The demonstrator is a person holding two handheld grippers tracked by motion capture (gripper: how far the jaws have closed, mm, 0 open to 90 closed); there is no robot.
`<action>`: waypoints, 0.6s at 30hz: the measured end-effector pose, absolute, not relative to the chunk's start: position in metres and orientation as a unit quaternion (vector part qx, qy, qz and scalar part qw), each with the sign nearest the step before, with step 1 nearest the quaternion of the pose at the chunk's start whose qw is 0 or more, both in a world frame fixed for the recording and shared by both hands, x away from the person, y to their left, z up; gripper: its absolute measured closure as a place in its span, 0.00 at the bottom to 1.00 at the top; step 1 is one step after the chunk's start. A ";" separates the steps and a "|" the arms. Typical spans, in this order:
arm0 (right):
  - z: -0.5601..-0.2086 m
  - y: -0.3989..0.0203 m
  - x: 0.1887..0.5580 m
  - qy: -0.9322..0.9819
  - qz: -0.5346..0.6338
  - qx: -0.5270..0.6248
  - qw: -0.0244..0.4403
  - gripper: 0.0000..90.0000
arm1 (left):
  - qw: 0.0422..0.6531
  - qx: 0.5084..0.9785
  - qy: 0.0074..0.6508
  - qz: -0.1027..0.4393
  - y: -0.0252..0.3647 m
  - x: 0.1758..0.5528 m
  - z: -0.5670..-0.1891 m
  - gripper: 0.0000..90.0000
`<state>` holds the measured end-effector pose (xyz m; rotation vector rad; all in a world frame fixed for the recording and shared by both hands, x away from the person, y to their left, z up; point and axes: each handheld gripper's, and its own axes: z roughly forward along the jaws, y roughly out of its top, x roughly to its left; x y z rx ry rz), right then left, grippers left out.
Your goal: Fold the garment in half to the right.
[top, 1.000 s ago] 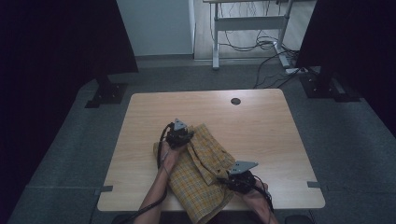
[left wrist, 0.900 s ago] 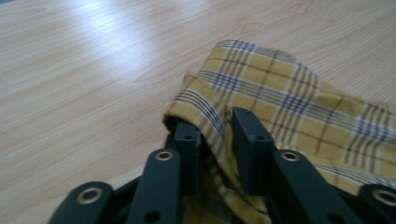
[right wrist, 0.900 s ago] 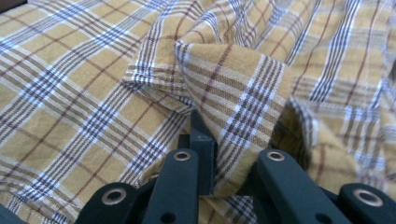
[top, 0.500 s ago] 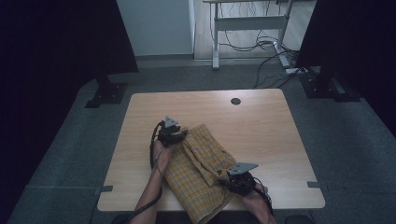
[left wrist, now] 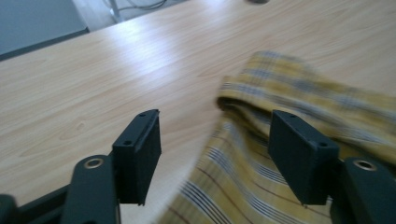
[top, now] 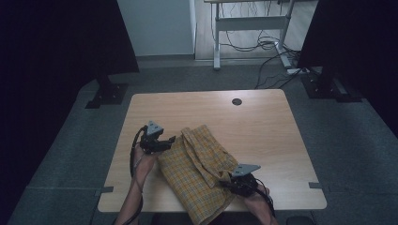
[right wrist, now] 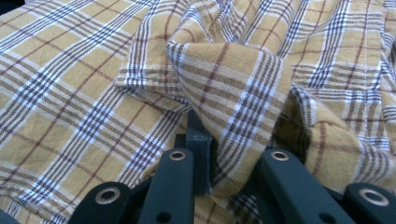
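1. High view gives us the layout: a yellow plaid cloth [top: 199,173] lies on the near half of the bench [top: 263,122], its near end hanging over the front edge.
2. We judge the cloth light, soft and limp. It will sag and fold wherever we lift it, and it should not slip much between the pads.
3. We see thicker spots to take hold of: the hemmed edges and the doubled fold running along its upper right side. A hem or corner gives a surer pinch than the flat middle.
4. Our right gripper [top: 238,183] is pressed together on a fold of the cloth near its right corner; the right gripper view shows plaid bunched between the jaws [right wrist: 219,154].
5. Our left gripper [top: 168,141] stands spread beside the cloth's far left edge. Its jaws have just been opening, and in the left gripper view the cloth [left wrist: 280,154] lies below and between them with the pads clear of it.
6. We read the long axis as a diagonal, from the far end near the bench's middle down to the overhanging near end, which points toward us and slightly right.
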<state>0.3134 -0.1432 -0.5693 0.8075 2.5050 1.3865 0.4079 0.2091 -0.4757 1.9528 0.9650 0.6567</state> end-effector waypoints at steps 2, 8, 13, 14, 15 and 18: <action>-0.569 -0.143 0.313 0.840 0.464 0.270 0.085 0.88 | 0.435 0.785 0.367 0.247 0.203 0.389 -0.473 0.37; -0.570 -0.142 0.312 0.839 0.464 0.269 0.090 0.87 | 0.419 0.826 0.323 0.194 0.164 0.350 -0.502 0.36; -0.570 -0.143 0.312 0.838 0.466 0.269 0.090 0.87 | 0.358 0.860 0.296 0.208 0.144 0.336 -0.545 0.35; -0.570 -0.143 0.312 0.838 0.466 0.269 0.088 0.87 | 0.370 0.852 0.309 0.202 0.146 0.337 -0.548 0.34; -0.571 -0.144 0.313 0.838 0.467 0.269 0.087 0.87 | 0.377 0.848 0.319 0.191 0.149 0.339 -0.549 0.34; -0.571 -0.145 0.313 0.837 0.468 0.269 0.085 0.87 | 0.384 0.840 0.336 0.187 0.152 0.342 -0.554 0.30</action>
